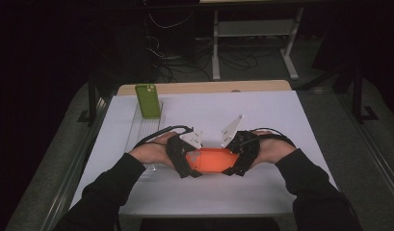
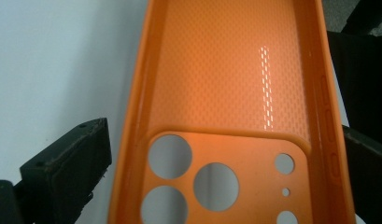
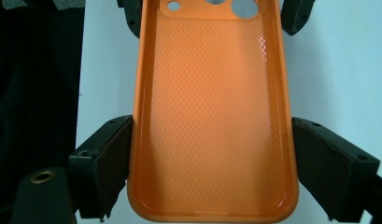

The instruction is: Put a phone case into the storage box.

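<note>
White tabletop (image 1: pixel 281 120), dark room behind. Left: green phone (image 1: pixel 148 100) upright in clear rack (image 1: pixel 137 130). Centre: orange soft-plastic phone case (image 1: pixel 214 160), inside up; left gripper (image 1: pixel 190 164) and right gripper (image 1: pixel 233 166) straddle its ends, jaws spread beside long rims, contact unclear. Likely light, flexible; grip rims. Underside hidden.

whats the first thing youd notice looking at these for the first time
The bright orange phone case stands out first, lying hollow side up near the front of the white table, with the left hand-held gripper at its camera-cutout end and the right hand-held gripper at the other, each with a jaw on either long side. Next comes the green phone, standing upright in a clear rack at the table's far left.
</note>
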